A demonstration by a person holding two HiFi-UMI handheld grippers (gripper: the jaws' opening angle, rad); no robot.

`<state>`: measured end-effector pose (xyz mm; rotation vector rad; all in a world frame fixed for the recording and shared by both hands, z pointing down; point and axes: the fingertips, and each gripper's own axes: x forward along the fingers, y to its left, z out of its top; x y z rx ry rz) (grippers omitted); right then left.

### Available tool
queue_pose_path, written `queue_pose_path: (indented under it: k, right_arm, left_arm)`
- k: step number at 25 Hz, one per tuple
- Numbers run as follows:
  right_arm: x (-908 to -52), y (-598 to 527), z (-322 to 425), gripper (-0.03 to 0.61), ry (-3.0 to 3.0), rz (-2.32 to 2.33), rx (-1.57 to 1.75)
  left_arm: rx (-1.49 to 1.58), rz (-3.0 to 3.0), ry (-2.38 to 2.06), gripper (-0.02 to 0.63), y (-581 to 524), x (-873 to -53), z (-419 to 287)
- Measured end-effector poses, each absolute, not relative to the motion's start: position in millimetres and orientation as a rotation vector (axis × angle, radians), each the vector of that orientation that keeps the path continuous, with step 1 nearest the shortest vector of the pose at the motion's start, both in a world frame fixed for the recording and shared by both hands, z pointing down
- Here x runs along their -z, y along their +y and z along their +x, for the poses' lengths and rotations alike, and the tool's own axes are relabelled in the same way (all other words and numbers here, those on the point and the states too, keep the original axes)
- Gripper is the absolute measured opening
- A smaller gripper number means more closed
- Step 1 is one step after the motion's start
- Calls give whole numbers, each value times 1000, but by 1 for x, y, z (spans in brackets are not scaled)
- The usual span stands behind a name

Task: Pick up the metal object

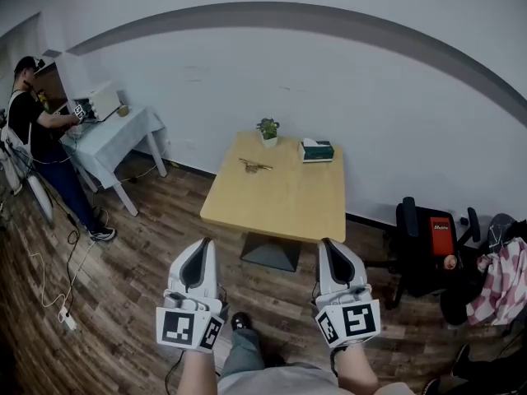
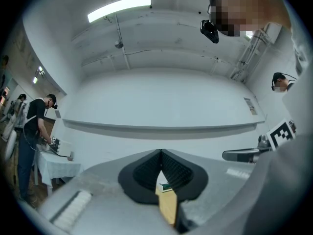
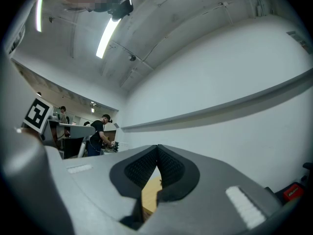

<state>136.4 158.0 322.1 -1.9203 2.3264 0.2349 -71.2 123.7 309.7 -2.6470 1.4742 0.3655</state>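
A small brass-coloured metal object point(image 1: 255, 166) lies on the light wooden table point(image 1: 280, 200), towards its far left part. Both grippers hang over the floor on the near side of the table, well short of it and pointing at it. My left gripper point(image 1: 206, 242) is shut, its black pads point(image 2: 146, 173) meeting at the tip with nothing between them. My right gripper point(image 1: 327, 243) is shut too and holds nothing. Between the jaws, the left gripper view shows a slice of the table point(image 2: 168, 207), and the right gripper view another slice point(image 3: 150, 195). The metal object is hidden in both gripper views.
A small potted plant point(image 1: 268, 130) and a green tissue box point(image 1: 317, 150) stand at the table's far edge by the white wall. A cloth-covered side table point(image 1: 115, 138) with a person point(image 1: 33, 122) is at the left. A black chair point(image 1: 428, 249) and checked cloth point(image 1: 504, 278) are at the right. Cables point(image 1: 62, 303) lie on the floor.
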Motion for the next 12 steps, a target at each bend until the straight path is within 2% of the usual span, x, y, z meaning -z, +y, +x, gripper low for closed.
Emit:
queue_pose_path:
  k: [12]
  right_arm:
    - [-318,61,119,2,2293,-1961,-251]
  left_arm:
    - [-376,-2674,1430,3,20,-307,-86]
